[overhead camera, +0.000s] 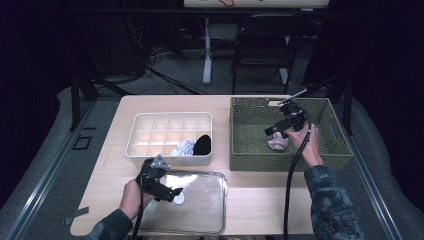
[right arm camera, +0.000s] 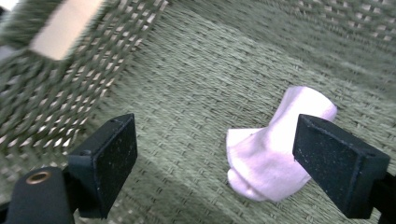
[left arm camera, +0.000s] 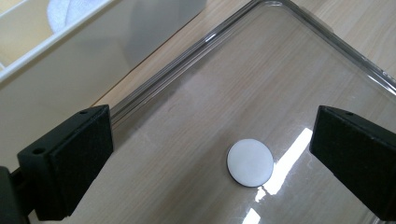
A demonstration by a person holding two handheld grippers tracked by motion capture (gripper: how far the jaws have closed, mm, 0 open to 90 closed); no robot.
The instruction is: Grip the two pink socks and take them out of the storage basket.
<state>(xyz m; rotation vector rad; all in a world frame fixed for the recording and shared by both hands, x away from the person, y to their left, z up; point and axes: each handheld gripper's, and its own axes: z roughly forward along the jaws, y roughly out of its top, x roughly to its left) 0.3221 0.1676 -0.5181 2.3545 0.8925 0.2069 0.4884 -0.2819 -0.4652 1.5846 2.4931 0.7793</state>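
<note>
Jaws wide on both sides: lid at left, sock at right.

Left gripper (overhead camera: 176,191) gapes over the clear lid (left arm camera: 299,79), its white knob (left arm camera: 250,163) between the jaws, lid parked off the divided organizer box (overhead camera: 169,160) for access. Right gripper (right arm camera: 215,163) stands open, straddling nothing; the pale pink sock (right arm camera: 273,158) lies by its right jaw in the woven basket (right arm camera: 196,79). I read no writing.

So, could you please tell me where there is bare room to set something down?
The green woven basket floor is bare beside the pale pink sock. Most white divided tray compartments are empty; its front right corner, holding a white sock and a black sock, is crowded.
</note>
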